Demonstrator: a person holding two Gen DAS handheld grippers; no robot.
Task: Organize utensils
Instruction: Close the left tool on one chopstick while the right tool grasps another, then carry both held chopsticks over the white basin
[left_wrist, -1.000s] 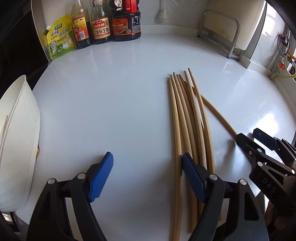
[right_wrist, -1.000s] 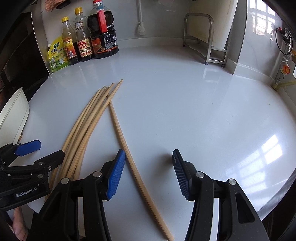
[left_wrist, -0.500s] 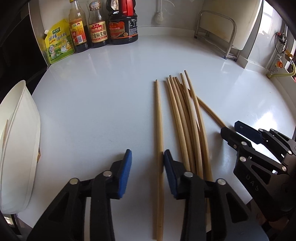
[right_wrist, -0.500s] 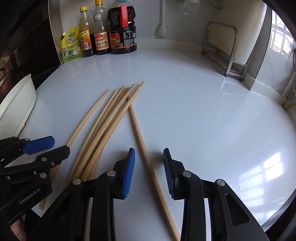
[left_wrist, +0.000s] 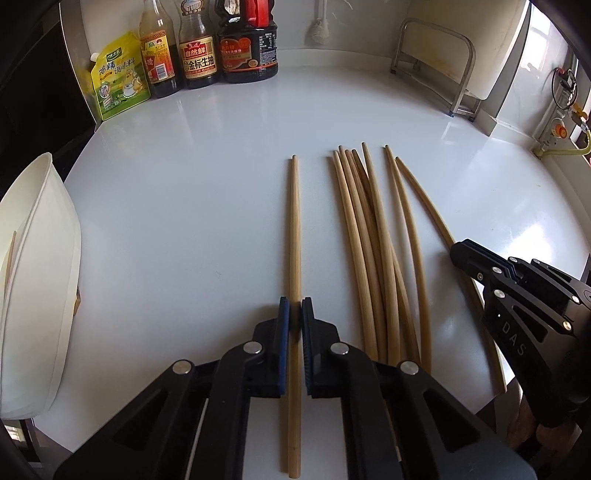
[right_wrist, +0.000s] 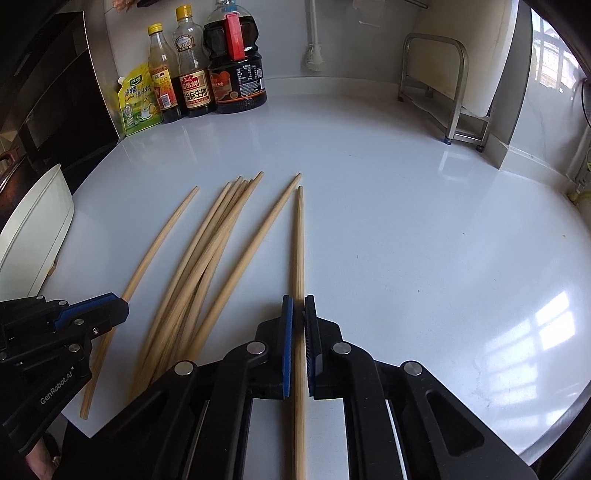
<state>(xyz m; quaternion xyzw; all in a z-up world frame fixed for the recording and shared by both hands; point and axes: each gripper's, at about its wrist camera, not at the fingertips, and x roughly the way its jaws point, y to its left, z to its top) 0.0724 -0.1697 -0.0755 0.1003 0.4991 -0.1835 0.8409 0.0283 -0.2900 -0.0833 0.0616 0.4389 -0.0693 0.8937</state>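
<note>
Several long wooden chopsticks lie in a loose bundle on the white counter; the bundle also shows in the right wrist view. My left gripper is shut on a single chopstick that lies apart, left of the bundle. My right gripper is shut on another single chopstick at the bundle's right side. The right gripper also shows at the right of the left wrist view, the left gripper at the left of the right wrist view.
A white container stands at the counter's left edge. Sauce bottles and a yellow pouch stand at the back left. A metal rack stands at the back right. The counter edge runs close in front.
Both grippers have closed from wide open onto one chopstick each. The left one's chopstick has been drawn left, apart from the bundle.
</note>
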